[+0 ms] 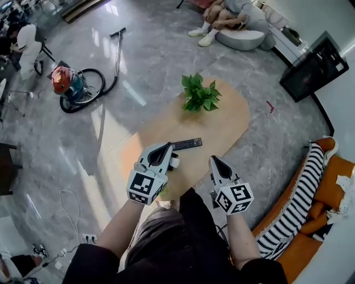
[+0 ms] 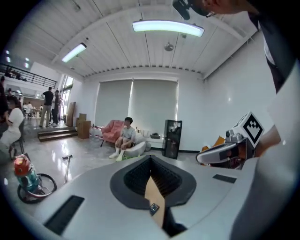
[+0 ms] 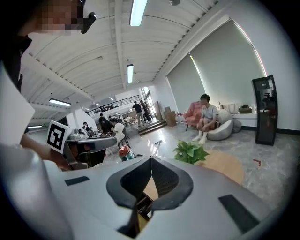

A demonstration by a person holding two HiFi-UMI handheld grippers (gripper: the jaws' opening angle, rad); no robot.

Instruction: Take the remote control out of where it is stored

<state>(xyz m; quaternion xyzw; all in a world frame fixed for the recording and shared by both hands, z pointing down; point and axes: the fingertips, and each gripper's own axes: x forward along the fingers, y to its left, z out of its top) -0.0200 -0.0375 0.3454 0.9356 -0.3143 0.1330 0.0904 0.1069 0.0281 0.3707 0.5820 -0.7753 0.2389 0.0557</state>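
Observation:
The black remote control (image 1: 186, 144) lies flat on the oval wooden table (image 1: 222, 125). In the head view it shows just past the tip of my left gripper (image 1: 168, 147). That gripper is shut with nothing between its jaws. In the left gripper view the remote control (image 2: 153, 208) is a small dark shape far below, seen through the slit under the shut left gripper (image 2: 150, 159). My right gripper (image 1: 213, 160) is held to the right of it, also shut and empty. In the right gripper view the right gripper (image 3: 151, 161) points over the table (image 3: 227, 169).
A green potted plant (image 1: 199, 95) stands on the table's far part. A vacuum cleaner (image 1: 69, 82) with hose lies on the grey floor at left. An orange sofa (image 1: 324, 222) with a striped cushion (image 1: 297, 202) is at right. A person (image 1: 222, 16) sits on a beanbag far off.

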